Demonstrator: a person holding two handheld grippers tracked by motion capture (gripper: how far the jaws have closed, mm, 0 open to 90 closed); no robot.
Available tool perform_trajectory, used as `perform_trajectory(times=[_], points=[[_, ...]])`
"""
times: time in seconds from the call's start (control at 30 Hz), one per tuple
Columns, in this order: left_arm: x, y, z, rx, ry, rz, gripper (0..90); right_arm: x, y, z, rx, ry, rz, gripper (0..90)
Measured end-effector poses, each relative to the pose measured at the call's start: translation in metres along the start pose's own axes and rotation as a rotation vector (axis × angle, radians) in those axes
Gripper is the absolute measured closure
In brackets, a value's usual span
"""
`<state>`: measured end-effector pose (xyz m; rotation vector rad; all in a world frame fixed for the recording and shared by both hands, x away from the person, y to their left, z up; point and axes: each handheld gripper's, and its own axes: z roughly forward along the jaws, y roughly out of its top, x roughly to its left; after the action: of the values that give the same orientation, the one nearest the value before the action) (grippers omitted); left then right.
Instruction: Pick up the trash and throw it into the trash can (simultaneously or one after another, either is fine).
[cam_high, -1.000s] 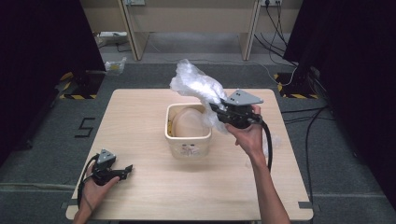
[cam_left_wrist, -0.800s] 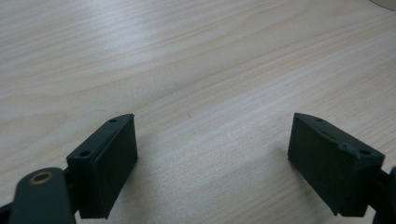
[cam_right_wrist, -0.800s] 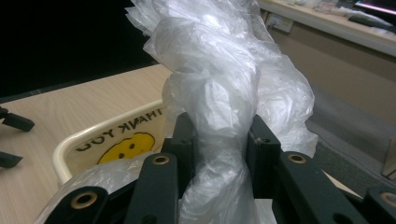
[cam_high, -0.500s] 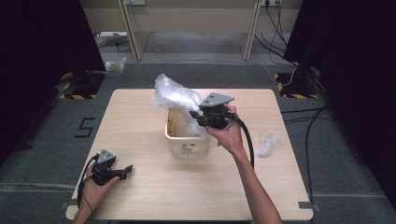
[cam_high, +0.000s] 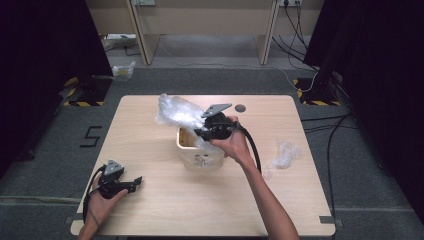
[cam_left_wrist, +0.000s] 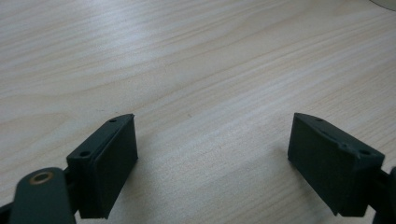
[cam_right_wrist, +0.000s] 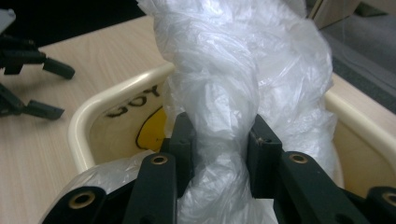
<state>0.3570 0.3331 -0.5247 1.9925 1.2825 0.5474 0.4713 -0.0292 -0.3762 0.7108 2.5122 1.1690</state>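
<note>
right tool (cam_right_wrist: 218, 140) pinches plastic bag (cam_right_wrist: 243, 60), hiding most of bin (cam_right_wrist: 93, 112).

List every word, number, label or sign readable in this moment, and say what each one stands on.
"5": white mark on the grey floor left of the table.
"GOY": black letters, seen reversed or partial, on the inner wall of the cream bin, above a yellow shape; the reading is uncertain.
Dark print on the bin's outer front: too small to read.
Yellow and black hazard stripes on the floor: a sign, no words.
</note>
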Motion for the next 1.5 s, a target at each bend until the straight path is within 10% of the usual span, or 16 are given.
perform_trajectory(times=[0.97, 1.3, 1.5], points=[[0.000, 0.000, 0.000, 0.002, 0.000, 0.000, 14.8, -0.002, 0.007, 0.041, 0.248, 0.123, -0.041, 66.6], [0.000, 0.000, 0.000, 0.000, 0.000, 0.000, 14.8, -0.006, 0.006, 0.014, 0.083, 0.127, 0.042, 36.0], [0.000, 0.000, 0.000, 0.000, 0.000, 0.000, 14.8, -0.011, 0.012, -0.019, -0.039, 0.096, 0.061, 36.6]])
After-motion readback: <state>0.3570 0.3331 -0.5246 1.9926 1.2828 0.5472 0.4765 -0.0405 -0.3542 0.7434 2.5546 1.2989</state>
